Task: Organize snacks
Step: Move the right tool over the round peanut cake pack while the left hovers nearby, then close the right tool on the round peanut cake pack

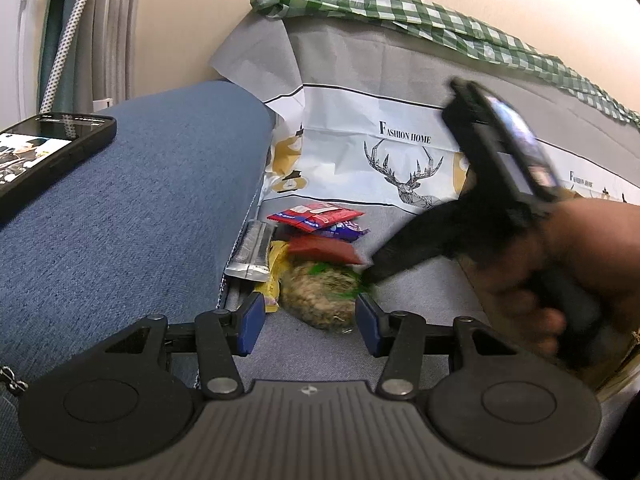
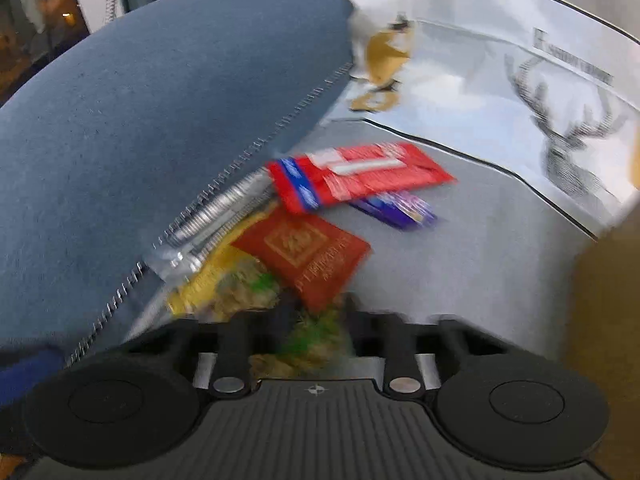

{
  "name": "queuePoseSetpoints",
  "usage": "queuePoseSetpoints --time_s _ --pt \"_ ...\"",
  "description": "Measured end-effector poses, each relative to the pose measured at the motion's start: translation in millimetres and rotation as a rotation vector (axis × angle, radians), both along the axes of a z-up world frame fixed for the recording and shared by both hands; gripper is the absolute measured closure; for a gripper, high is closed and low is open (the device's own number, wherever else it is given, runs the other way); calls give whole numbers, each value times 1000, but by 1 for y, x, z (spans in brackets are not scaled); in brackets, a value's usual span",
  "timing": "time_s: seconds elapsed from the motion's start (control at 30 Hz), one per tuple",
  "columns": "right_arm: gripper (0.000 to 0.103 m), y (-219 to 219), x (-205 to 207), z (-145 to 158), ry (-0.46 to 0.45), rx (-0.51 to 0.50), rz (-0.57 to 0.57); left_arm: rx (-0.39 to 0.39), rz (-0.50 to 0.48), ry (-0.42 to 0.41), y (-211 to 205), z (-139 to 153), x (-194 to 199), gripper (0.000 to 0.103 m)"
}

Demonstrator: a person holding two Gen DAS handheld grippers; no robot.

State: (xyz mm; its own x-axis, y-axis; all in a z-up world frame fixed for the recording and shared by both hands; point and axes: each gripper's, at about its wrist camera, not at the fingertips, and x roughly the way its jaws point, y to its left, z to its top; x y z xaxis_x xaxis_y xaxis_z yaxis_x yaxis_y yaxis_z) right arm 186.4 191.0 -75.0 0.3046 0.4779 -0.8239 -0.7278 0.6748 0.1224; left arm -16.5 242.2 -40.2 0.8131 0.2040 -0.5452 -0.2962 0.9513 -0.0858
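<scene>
A small pile of snack packets lies on the grey cloth beside a blue cushion. It holds a red-and-blue packet (image 1: 314,216) (image 2: 356,178), a purple packet (image 1: 346,230) (image 2: 400,206), a dark red packet (image 1: 322,248) (image 2: 310,260), a silver packet (image 1: 252,254) (image 2: 208,220), a yellow packet (image 1: 274,280) and a brown-and-green snack bag (image 1: 320,296) (image 2: 308,340). My left gripper (image 1: 310,322) is open and empty, just short of the snack bag. My right gripper (image 1: 370,272) (image 2: 316,312) reaches down at the bag's green end. The blurred right wrist view shows the bag between its fingers.
A blue cushion (image 1: 132,200) (image 2: 160,120) lies to the left with a black phone (image 1: 44,148) on it. A grey and white cloth with a deer print (image 1: 408,176) (image 2: 568,148) covers the back. A green checked cloth (image 1: 400,12) tops it.
</scene>
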Motion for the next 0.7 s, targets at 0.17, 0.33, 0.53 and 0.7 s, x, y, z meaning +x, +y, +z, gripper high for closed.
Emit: queuePoseSetpoints --time_s 0.17,0.33,0.53,0.7 --pt "95 -24 -22 7 23 -42 -5 0 11 -5 -1 2 -2 47" --pt "25 -22 -23 18 22 30 -23 -4 2 -11 1 2 -6 47" --pt "14 15 -13 3 72 -27 22 -4 -10 -10 3 0 -6 48" --pt "23 37 -18 -17 74 -163 76 -2 -21 -3 3 -1 -5 46"
